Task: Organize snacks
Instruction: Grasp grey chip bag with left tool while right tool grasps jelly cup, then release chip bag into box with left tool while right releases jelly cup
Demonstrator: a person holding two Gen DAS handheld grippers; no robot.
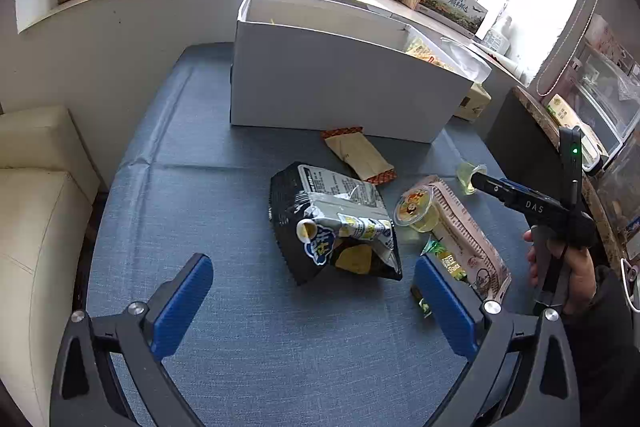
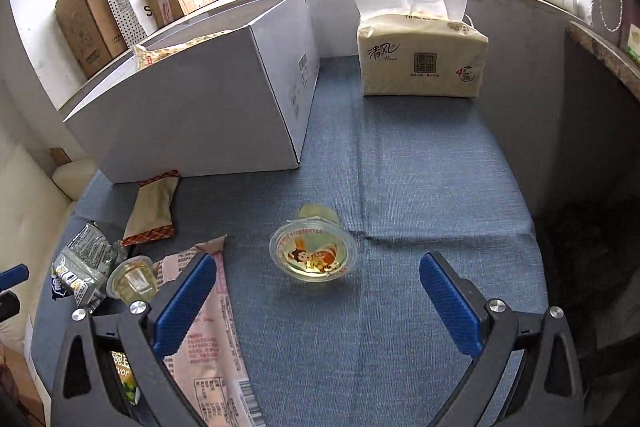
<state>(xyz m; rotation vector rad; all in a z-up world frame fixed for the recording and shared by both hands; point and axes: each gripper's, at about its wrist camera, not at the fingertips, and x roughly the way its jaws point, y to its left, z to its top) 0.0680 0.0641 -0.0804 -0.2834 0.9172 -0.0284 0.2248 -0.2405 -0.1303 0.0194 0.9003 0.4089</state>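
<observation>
two handheld grippers hover over a table covered in blue cloth (image 2: 400,155). the left gripper (image 1: 314,291) has its blue pads spread wide and holds nothing; a crumpled black snack bag (image 1: 336,227) lies just ahead of it at 12 o'clock, between the fingers' line of sight. the right gripper (image 2: 318,297) is also spread wide and empty, with a clear jelly cup (image 2: 314,255) lying tilted on the cloth just beyond its fingertips at 12 o'clock, not touched. its left finger (image 2: 184,303) overlaps a pink snack packet (image 2: 208,339) in view; contact cannot be told. a second jelly cup (image 2: 132,281) sits at 9 o'clock beside that packet. a tan wafer bar (image 2: 152,205) lies at 11 o'clock, against a white cardboard box (image 2: 208,115) that already holds a yellowish packet. a tissue pack (image 2: 420,59) stands at 1 o'clock.
</observation>
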